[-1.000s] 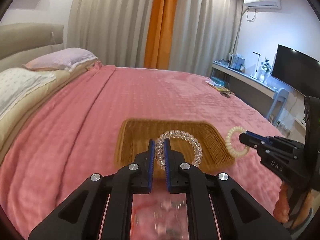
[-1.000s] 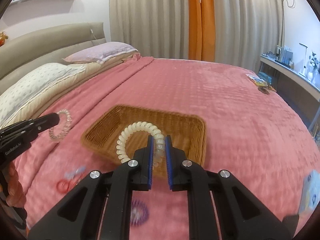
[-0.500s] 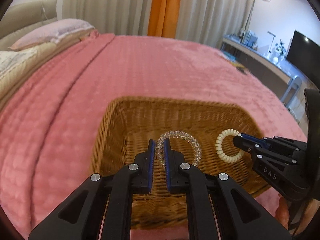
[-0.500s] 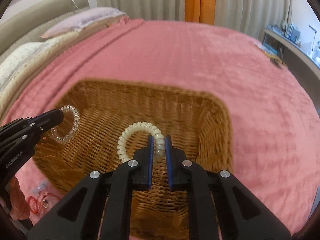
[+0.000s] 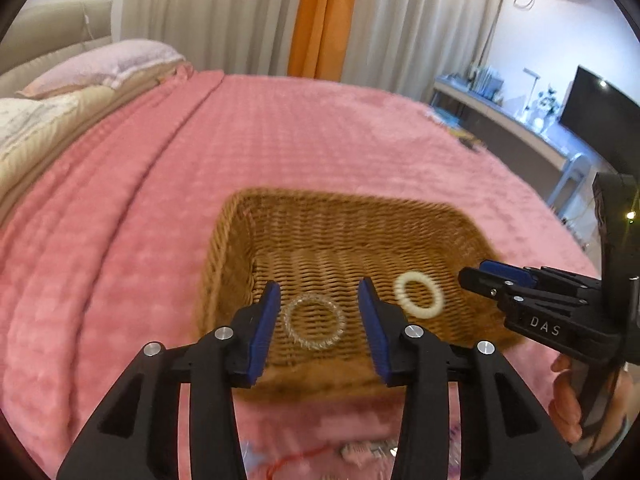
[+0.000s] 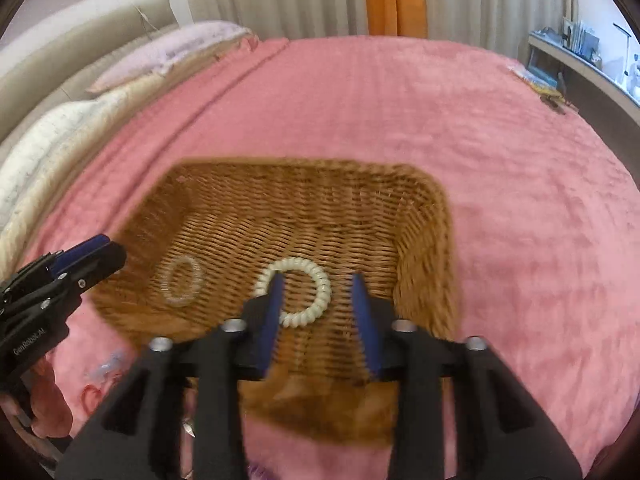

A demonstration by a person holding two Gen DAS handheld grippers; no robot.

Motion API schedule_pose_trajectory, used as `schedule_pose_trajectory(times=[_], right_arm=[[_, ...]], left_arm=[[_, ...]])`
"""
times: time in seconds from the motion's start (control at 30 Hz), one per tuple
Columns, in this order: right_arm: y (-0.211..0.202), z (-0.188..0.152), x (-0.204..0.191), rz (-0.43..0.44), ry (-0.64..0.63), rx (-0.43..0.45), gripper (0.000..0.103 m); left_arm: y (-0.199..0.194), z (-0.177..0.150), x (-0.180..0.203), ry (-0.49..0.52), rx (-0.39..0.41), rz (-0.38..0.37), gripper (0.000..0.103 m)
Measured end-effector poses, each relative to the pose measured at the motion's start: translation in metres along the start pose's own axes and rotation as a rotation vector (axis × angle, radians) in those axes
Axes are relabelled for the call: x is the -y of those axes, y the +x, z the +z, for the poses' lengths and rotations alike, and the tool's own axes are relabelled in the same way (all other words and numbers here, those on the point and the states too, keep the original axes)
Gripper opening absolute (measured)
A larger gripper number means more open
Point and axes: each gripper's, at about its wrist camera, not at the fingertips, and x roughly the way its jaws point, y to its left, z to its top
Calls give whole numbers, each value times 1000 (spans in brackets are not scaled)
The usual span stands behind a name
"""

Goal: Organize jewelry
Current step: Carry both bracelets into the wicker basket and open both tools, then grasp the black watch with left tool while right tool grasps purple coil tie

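Note:
A wicker basket (image 5: 240, 216) (image 6: 432, 208) sits on the pink bed. A clear coil ring (image 5: 314, 322) (image 6: 182, 280) and a cream coil ring (image 5: 418, 295) (image 6: 316, 280) lie loose on the basket floor. My left gripper (image 5: 320, 300) is open above the basket's near edge, with the clear ring between its jaws but free of them. My right gripper (image 6: 318, 292) is open above the cream ring. Each gripper also shows in the other's view: the right (image 5: 480, 276), the left (image 6: 100, 252).
The pink blanket (image 5: 280, 128) covers the bed, pillows (image 5: 100, 64) at the far left. Small red and clear jewelry pieces (image 6: 100, 376) lie on the blanket near the basket's near left. A desk with a TV (image 5: 592, 108) stands at the right.
Both grippers opened and let go of their coil rings, which now lie on the basket floor. Both grippers have pulled back and up from the basket.

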Motion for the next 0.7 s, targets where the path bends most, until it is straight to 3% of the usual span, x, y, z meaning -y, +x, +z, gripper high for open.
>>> schedule_pose_trajectory(times=[0.07, 0.33, 0.53, 0.7], right_arm=[[-24, -2, -6, 2, -18, 41, 50], [-113, -35, -19, 33, -42, 168, 50], [-119, -69, -15, 56, -29, 153, 50], [-99, -95, -11, 53, -17, 104, 50]], left_arm=[[-29, -2, 0, 3, 44, -12, 47], [-128, -29, -8, -11, 164, -16, 52], [-161, -69, -24, -46, 174, -15, 52], [-153, -106, -28, -43, 129, -46, 52]])
